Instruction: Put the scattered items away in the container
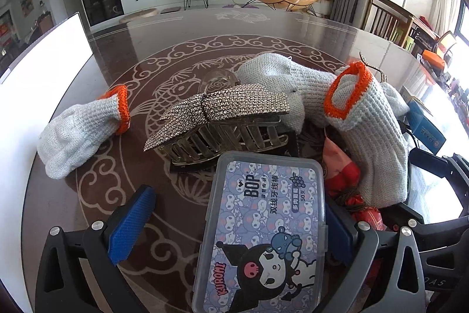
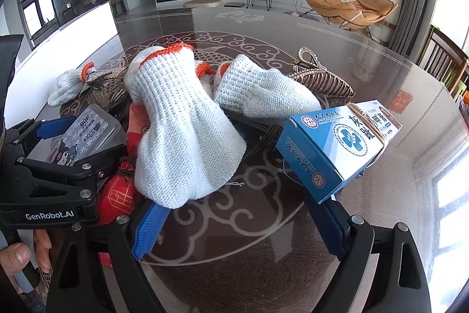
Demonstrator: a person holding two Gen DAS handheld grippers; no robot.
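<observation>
Left wrist view: left tool (image 1: 234, 228) apart; the floss box (image 1: 261, 233) lies between its fingers, long axis pointing away, on the tabletop (image 1: 205, 28). Right wrist view: right tool (image 2: 237, 228) wide apart, empty; blue carton (image 2: 337, 145) tilted beside its right finger, long axis up-right.

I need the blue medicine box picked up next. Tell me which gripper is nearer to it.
Right. The blue medicine box sits just above the right gripper's right-hand finger, jaws open. The left gripper is further off, across the glove pile, with the floss box between its jaws.
</observation>
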